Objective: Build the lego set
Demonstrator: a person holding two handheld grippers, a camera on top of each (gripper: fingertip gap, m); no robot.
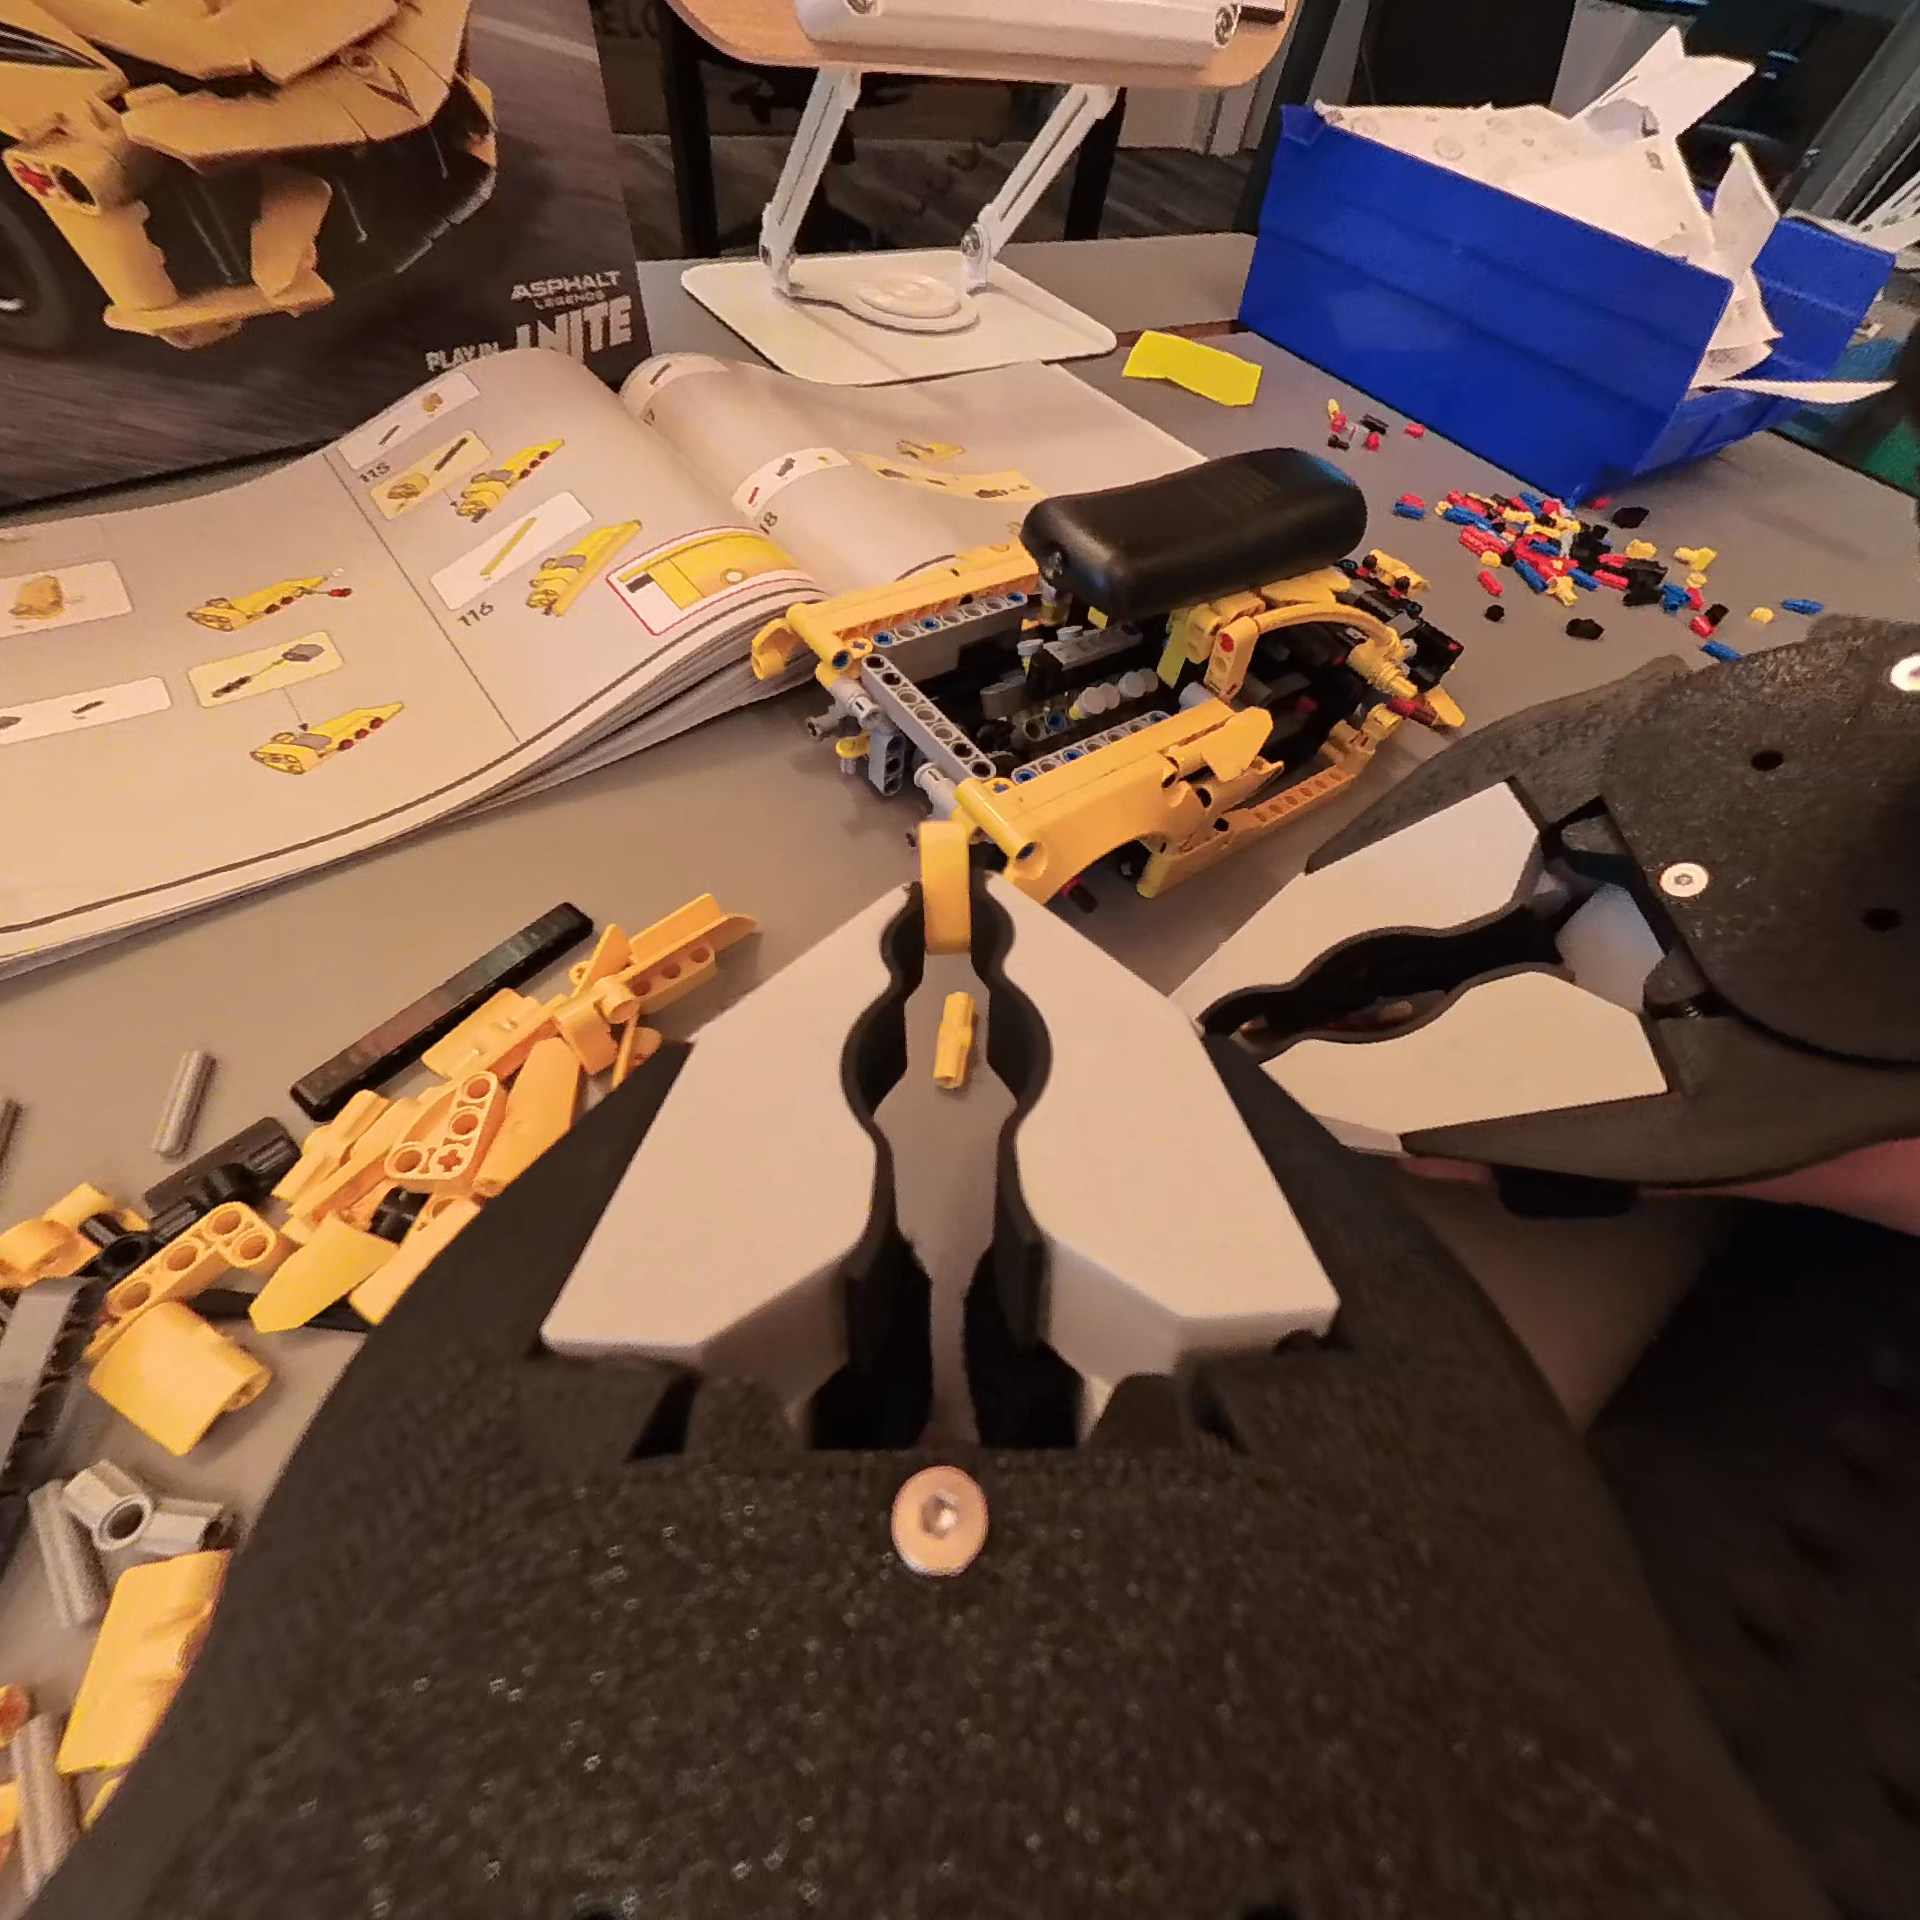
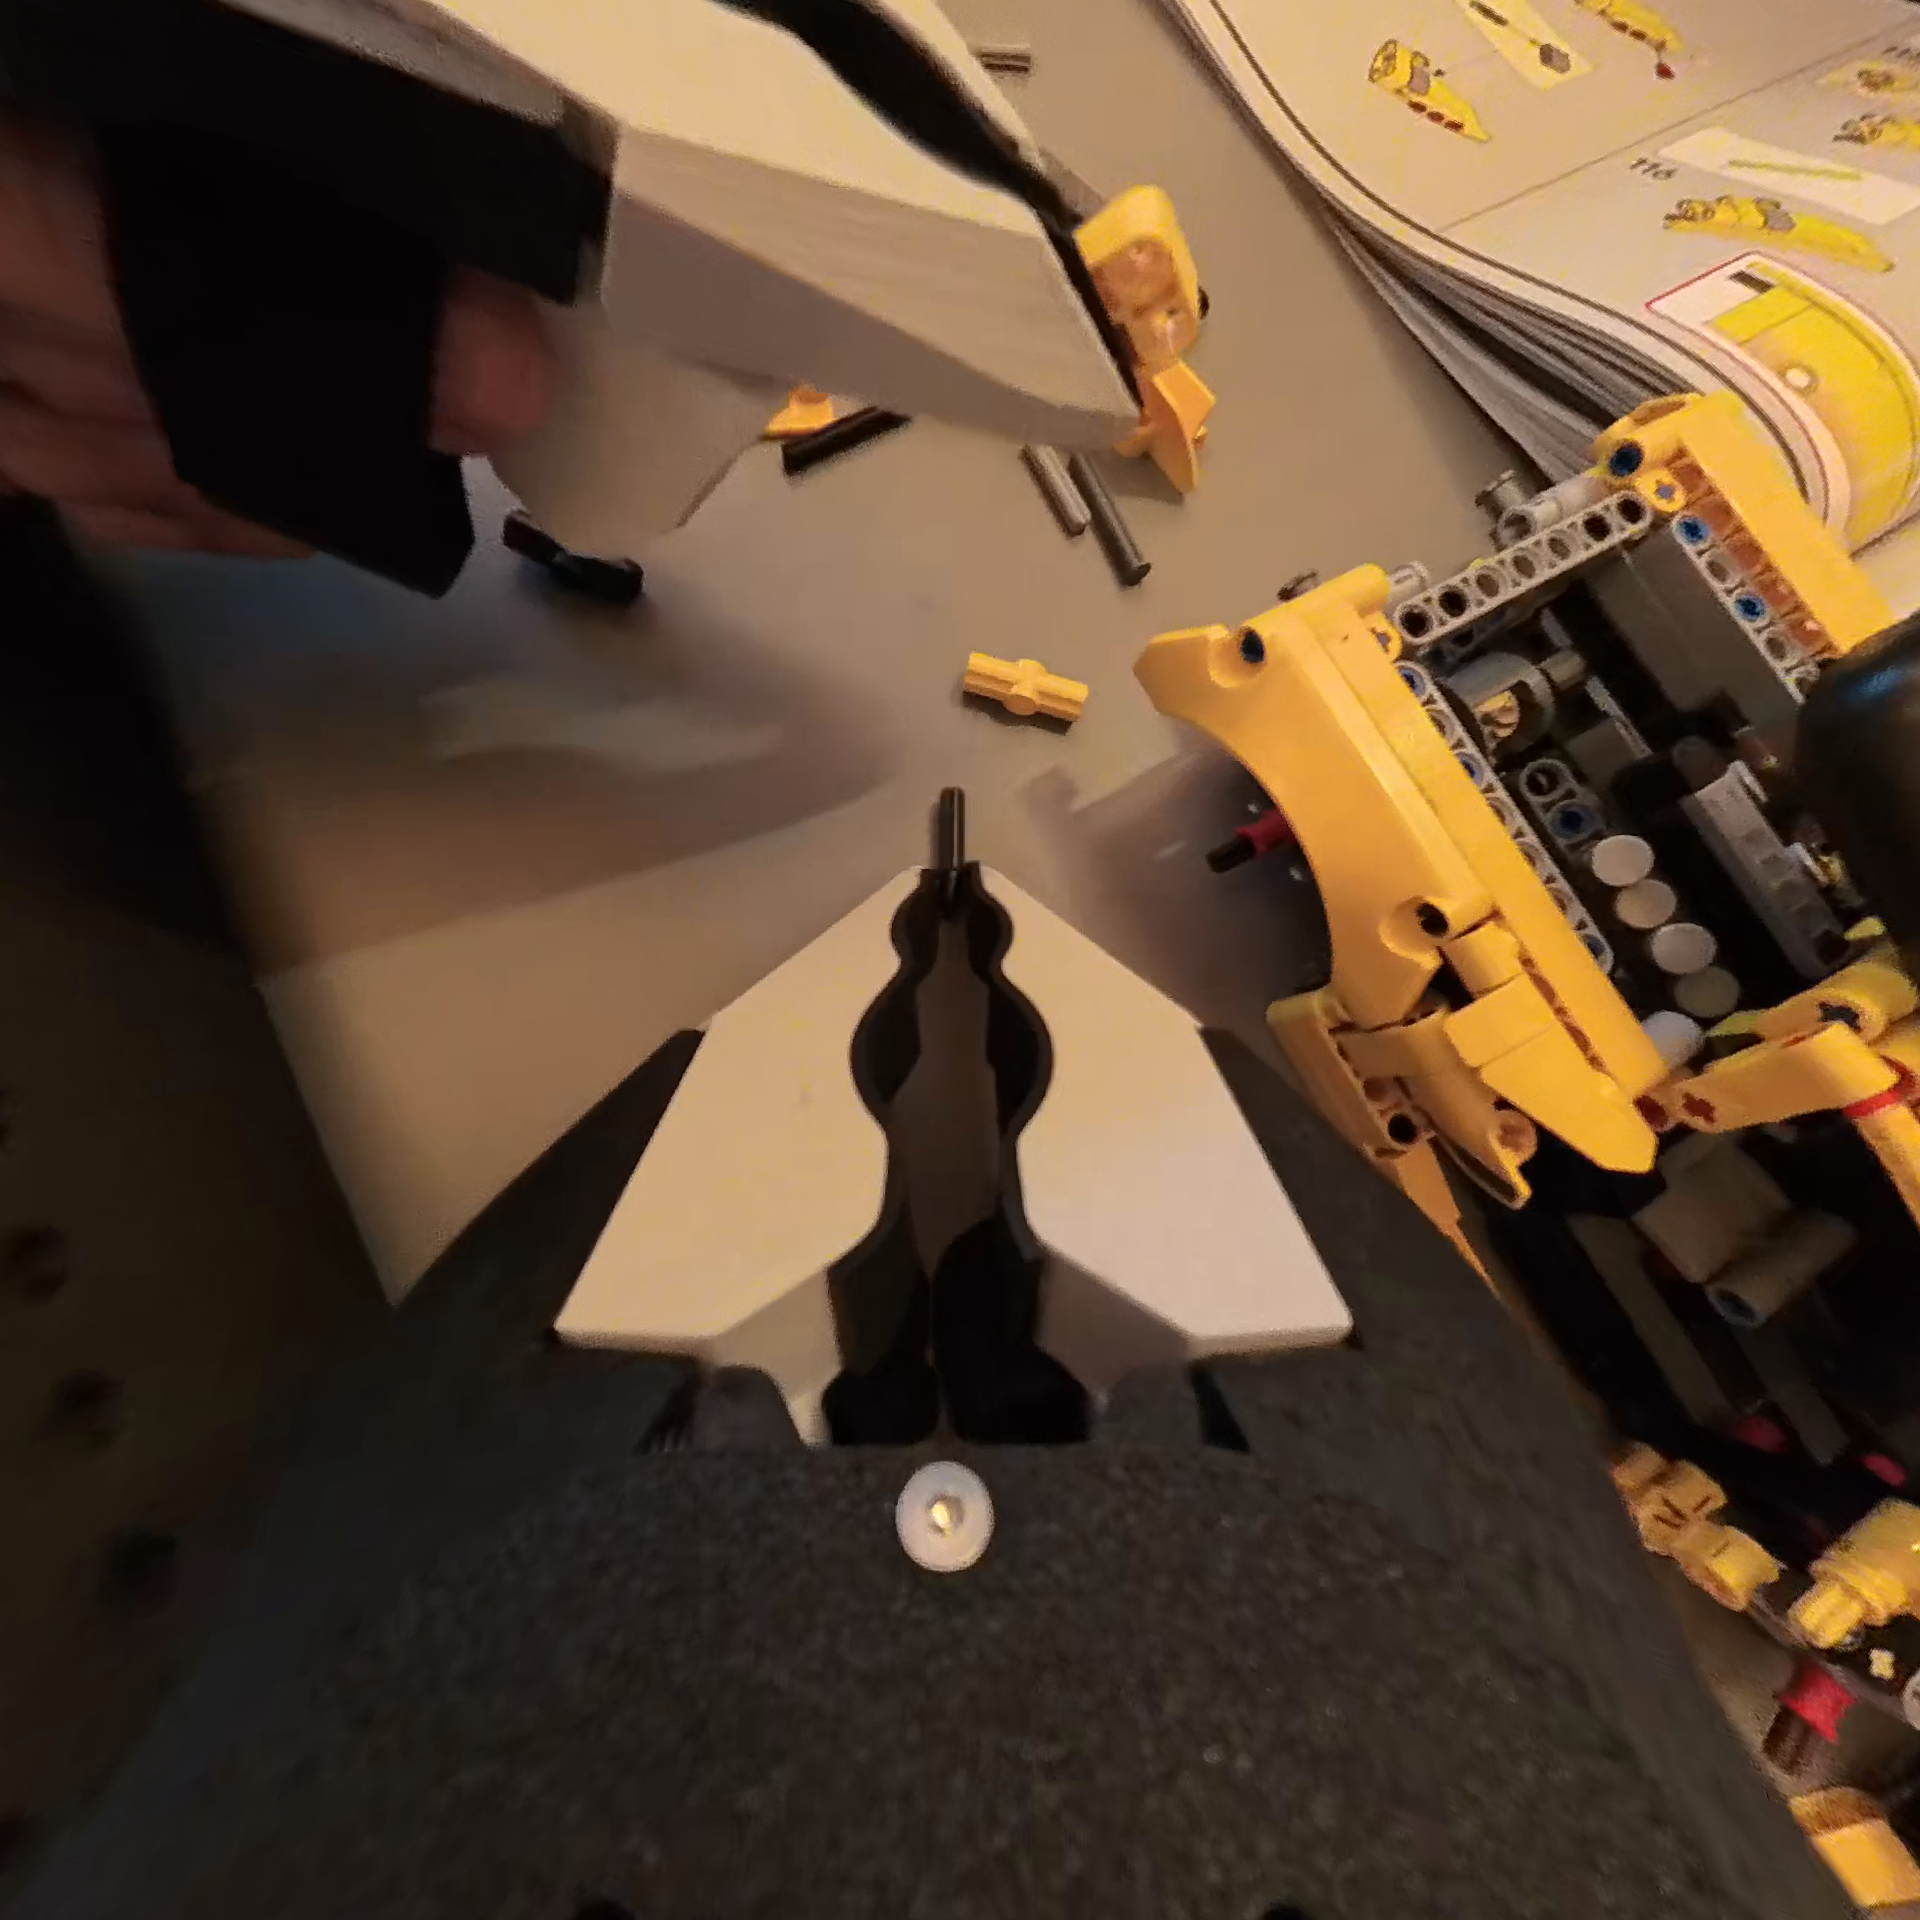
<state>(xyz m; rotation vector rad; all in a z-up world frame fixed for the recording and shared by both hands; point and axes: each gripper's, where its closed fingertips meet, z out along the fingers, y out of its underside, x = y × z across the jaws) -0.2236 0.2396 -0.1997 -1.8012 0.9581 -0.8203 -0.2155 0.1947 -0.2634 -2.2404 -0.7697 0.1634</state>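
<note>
Yellow curved piece (image 1: 943, 885) between left fingers (image 1: 831, 966)

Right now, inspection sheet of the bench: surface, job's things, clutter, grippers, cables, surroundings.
Surface: grey table, crowded.
Job's things: part-built yellow car with a black pouch on it; open instruction booklet; loose yellow connector on the table.
Clutter: pile of yellow and black parts at left; small coloured pins scattered by the blue bin.
Grippers: left gripper shut on a yellow curved piece; right gripper shut on a thin black pin.
Cables: nothing seen.
Surroundings: set box; white stand.
</note>
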